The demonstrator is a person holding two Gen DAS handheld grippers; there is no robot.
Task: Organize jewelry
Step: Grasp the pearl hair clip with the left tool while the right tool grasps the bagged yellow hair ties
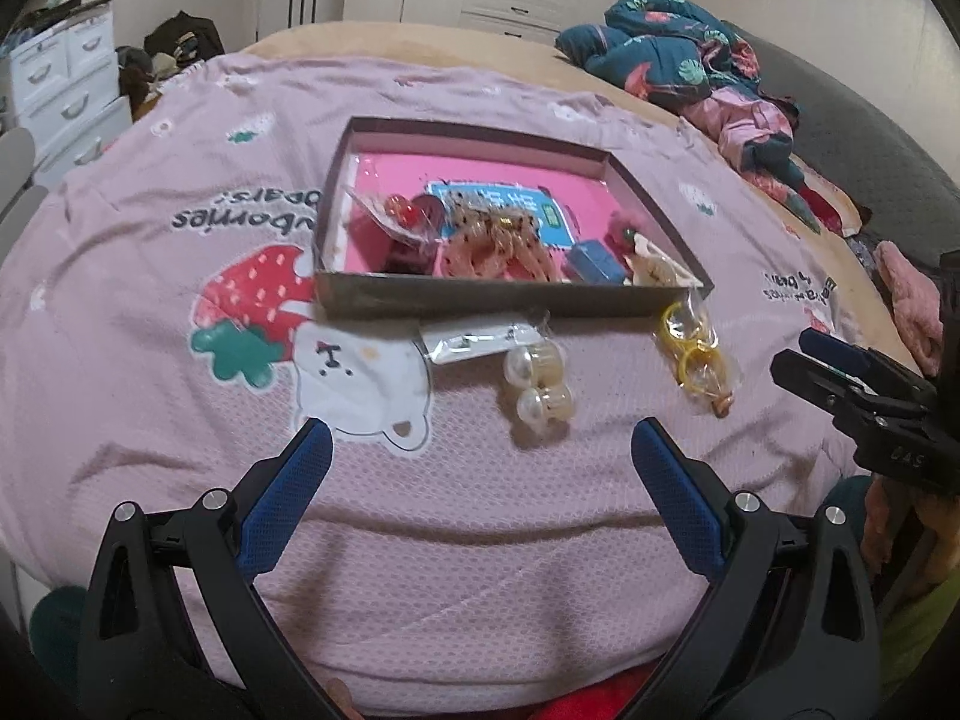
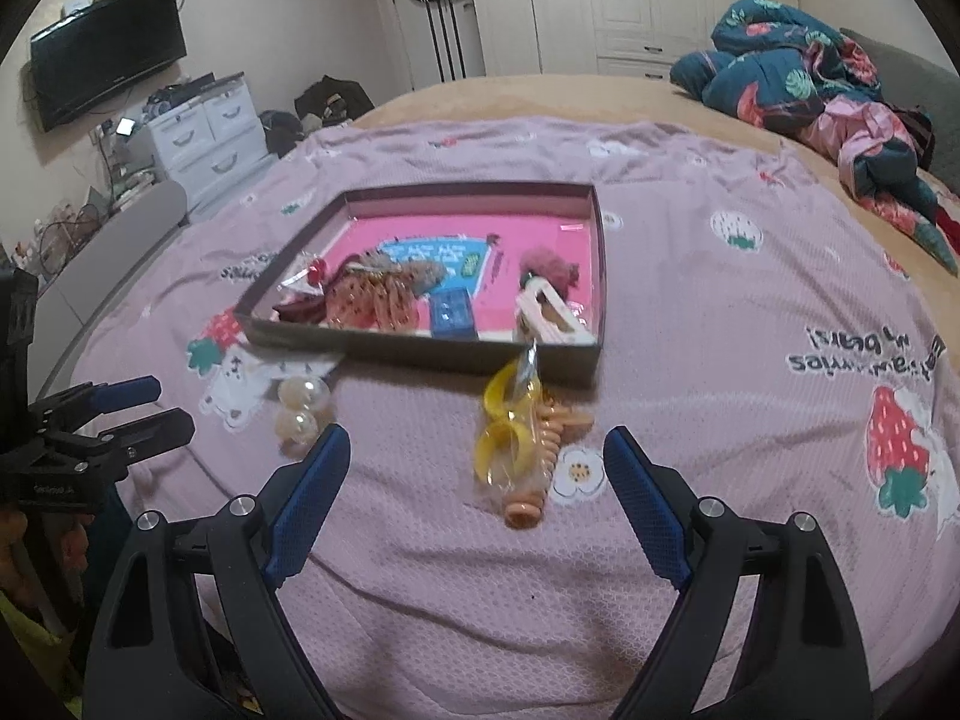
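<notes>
A shallow box (image 1: pixel 510 300) (image 2: pixel 420 354) with a pink floor lies on the pink blanket and holds hair ties, a blue card and a cream clip. In front of it lie a bag of pearl earrings (image 1: pixel 540 381) (image 2: pixel 303 408) and a bag of yellow and orange rings (image 1: pixel 699 354) (image 2: pixel 519 438). My left gripper (image 1: pixel 480 441) is open and empty, just short of the pearl bag. My right gripper (image 2: pixel 477 444) is open and empty, with the yellow ring bag between its fingertips. Each gripper also shows in the other's view, the right (image 1: pixel 804 354) and the left (image 2: pixel 168 405).
A pink strawberry-print blanket (image 1: pixel 480 540) covers the bed. A crumpled teal quilt (image 2: pixel 828 84) lies at the far right. White drawers (image 2: pixel 204 126) and a wall television (image 2: pixel 108 78) stand to the left, wardrobes at the back.
</notes>
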